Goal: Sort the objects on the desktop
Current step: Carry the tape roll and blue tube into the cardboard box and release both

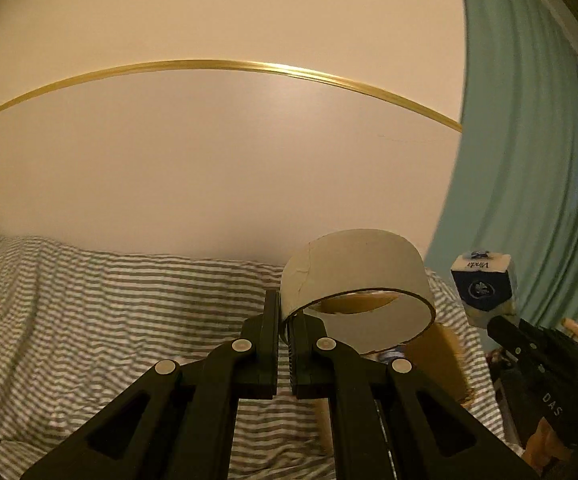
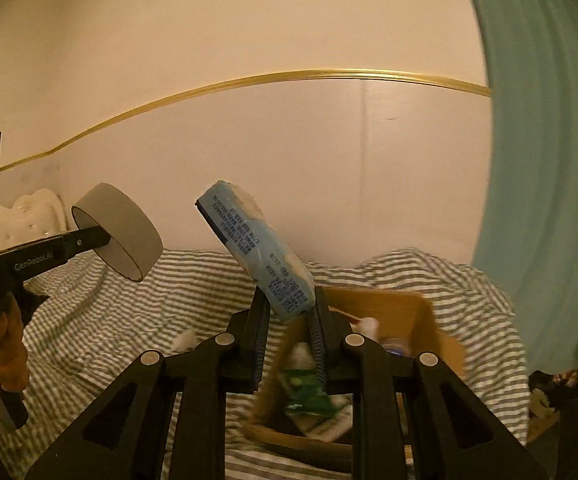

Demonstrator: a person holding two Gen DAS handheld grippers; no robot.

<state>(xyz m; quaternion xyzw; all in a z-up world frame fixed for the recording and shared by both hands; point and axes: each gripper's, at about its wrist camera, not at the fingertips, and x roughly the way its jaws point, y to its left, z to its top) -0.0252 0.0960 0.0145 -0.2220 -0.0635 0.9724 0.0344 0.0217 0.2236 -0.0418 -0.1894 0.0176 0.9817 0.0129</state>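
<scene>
My left gripper (image 1: 285, 312) is shut on the wall of a white tape roll (image 1: 361, 276) and holds it in the air above the striped bedding. The roll also shows in the right wrist view (image 2: 125, 232), held by the left gripper (image 2: 105, 240). My right gripper (image 2: 289, 304) is shut on a blue tissue pack (image 2: 257, 248), tilted up to the left, above a brown cardboard box (image 2: 409, 308). In the left wrist view the pack (image 1: 483, 284) and the right gripper (image 1: 493, 322) are at the right.
The cardboard box (image 1: 445, 356) holds a green packet (image 2: 305, 392) and white items. Grey-white striped bedding (image 1: 109, 312) covers the surface. A cream wall with a gold strip (image 1: 249, 66) is behind. A teal curtain (image 2: 549, 160) hangs at the right.
</scene>
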